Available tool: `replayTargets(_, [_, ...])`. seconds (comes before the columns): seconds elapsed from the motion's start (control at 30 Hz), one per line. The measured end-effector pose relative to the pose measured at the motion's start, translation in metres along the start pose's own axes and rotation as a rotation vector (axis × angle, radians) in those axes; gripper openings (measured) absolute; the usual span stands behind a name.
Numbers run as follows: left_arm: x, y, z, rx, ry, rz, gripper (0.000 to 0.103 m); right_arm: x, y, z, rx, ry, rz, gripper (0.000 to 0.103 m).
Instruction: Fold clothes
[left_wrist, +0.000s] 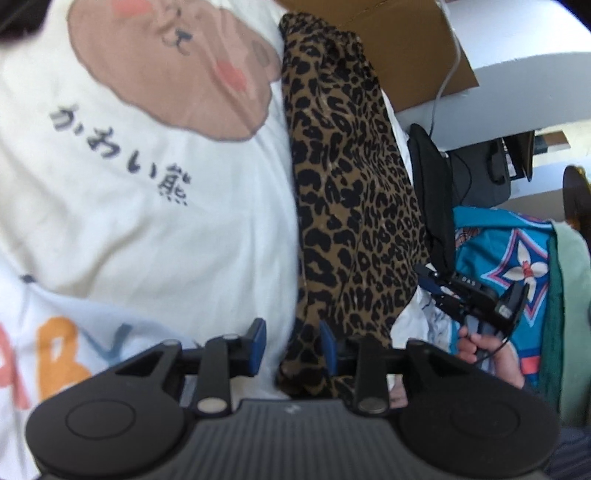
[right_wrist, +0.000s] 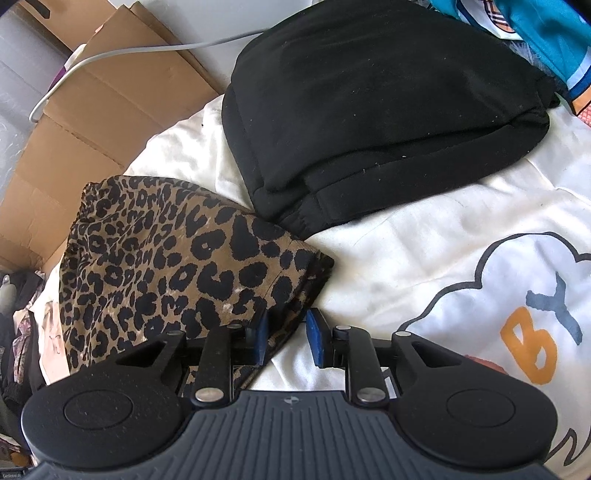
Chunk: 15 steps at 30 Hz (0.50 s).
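A leopard-print garment (left_wrist: 351, 192) lies folded into a long strip on a white bedspread (left_wrist: 207, 236) printed with a brown bear. My left gripper (left_wrist: 292, 345) is open over the strip's near end. The cloth's edge lies between the blue pads (left_wrist: 258, 341), and neither pad presses on it. In the right wrist view the same leopard-print garment (right_wrist: 166, 266) lies at the left. My right gripper (right_wrist: 288, 338) is open at its near corner, which reaches into the gap beside the left pad (right_wrist: 261, 334). The right gripper (left_wrist: 428, 275), held by a hand (left_wrist: 484, 349), also shows in the left wrist view.
A folded black garment (right_wrist: 388, 103) lies beyond the leopard one. Teal patterned fabric (left_wrist: 495, 251) and a green cloth (left_wrist: 569, 295) sit at the right. Flattened cardboard (right_wrist: 92, 129) and a grey cable (right_wrist: 147, 50) lie off the bed's edge. Dark clutter (right_wrist: 14, 332) is at the far left.
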<state>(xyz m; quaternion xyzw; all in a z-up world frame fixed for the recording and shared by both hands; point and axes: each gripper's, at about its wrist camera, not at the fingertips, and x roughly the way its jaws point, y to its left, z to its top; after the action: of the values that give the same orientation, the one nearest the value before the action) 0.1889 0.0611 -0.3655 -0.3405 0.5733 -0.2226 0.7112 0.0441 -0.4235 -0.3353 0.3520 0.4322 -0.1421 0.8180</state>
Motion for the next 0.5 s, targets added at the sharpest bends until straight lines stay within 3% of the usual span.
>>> replayTargets(0.2, [0.016, 0.009, -0.008, -0.053, 0.078, -0.049, 0.038, 0.000, -0.002, 0.002, -0.003, 0.007, 0.012, 0.029])
replayTargets(0.5, [0.010, 0.013, -0.020, -0.189, 0.110, -0.298, 0.041, -0.001, -0.004, 0.001, -0.002, 0.011, 0.027, 0.029])
